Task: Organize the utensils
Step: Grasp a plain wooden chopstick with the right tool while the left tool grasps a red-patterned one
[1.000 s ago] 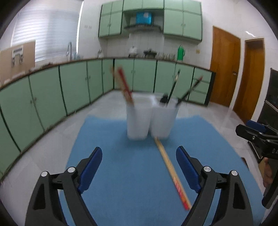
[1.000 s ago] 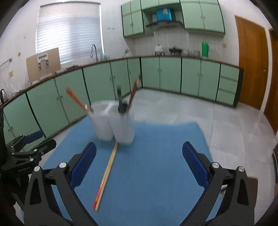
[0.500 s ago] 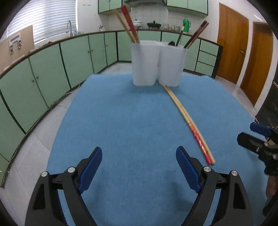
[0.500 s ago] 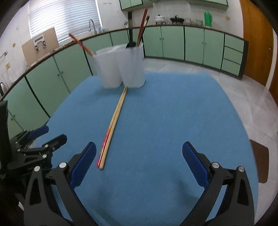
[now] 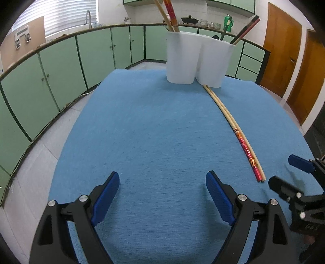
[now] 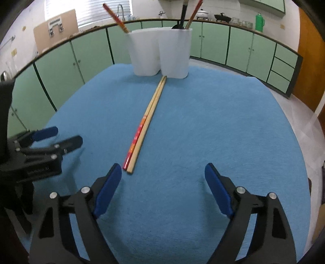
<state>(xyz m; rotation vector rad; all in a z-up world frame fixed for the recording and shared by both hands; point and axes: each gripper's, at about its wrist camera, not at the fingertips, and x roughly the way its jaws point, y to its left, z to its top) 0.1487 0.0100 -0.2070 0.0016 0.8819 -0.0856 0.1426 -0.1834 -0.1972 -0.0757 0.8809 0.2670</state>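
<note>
Both wrist cameras look down-forward, sharing the blue mat (image 5: 154, 130).

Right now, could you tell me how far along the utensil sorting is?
Done: several utensils already stand in the white holder. In hand: nothing; the left gripper and right gripper have open, empty jaws. Left: the chopstick pair lying on the blue mat.

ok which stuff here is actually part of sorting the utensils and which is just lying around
Part of the job:
- pair of chopsticks lying loose on the blue mat
- white two-cup holder with utensils already standing in it
- right gripper, jaws open, just closing a little, nothing between them
- left gripper, jaws open, empty

Just lying about:
- green flask on the counter
- pots beside it
</note>
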